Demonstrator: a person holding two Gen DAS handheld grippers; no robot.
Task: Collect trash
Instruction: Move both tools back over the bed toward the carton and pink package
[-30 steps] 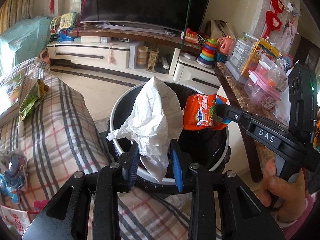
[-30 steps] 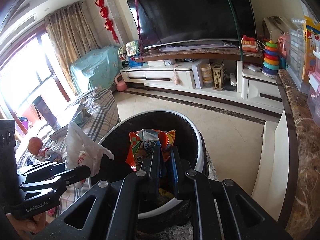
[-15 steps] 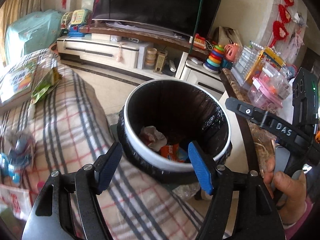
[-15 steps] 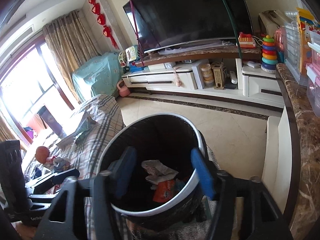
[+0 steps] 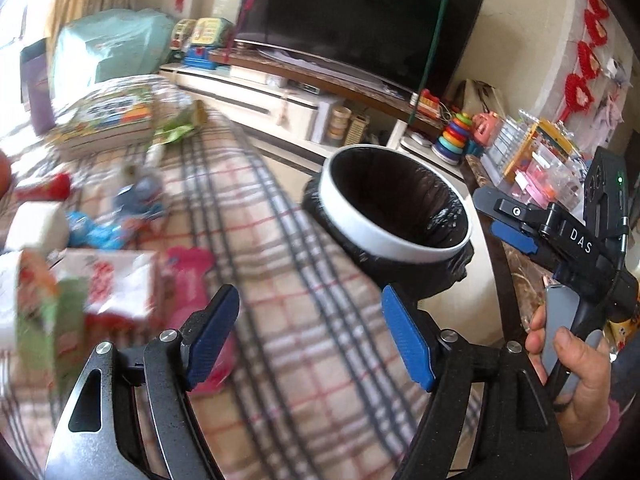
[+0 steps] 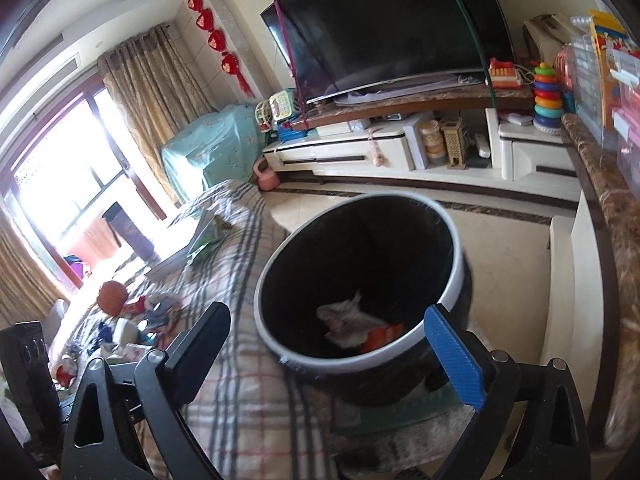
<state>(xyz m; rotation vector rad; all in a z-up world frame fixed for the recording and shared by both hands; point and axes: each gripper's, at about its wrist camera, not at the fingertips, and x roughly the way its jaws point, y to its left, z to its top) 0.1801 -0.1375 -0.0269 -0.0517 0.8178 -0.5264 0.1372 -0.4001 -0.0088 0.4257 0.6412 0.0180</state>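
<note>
A white-rimmed trash bin point(image 5: 384, 236) with a black liner stands beside a plaid-covered sofa point(image 5: 288, 280); it also shows in the right wrist view point(image 6: 456, 280). Inside it lie a crumpled white paper point(image 6: 346, 320) and an orange snack wrapper point(image 6: 382, 336). My left gripper point(image 5: 310, 336) is open and empty over the sofa, left of the bin. My right gripper point(image 6: 340, 348) is open and empty just above the bin's near rim; it also shows in the left wrist view point(image 5: 508, 224). Blurred wrappers and packets point(image 5: 100, 280) lie on the sofa at left.
A TV point(image 6: 392, 28) on a low white cabinet point(image 6: 400, 152) stands across the floor. A marble-topped counter point(image 6: 600, 184) with toy boxes runs along the right. Books and a green packet point(image 5: 176, 132) lie farther back on the sofa.
Both grippers opened and dropped the white paper and the orange wrapper into the bin. The left gripper then swung left, over the sofa.
</note>
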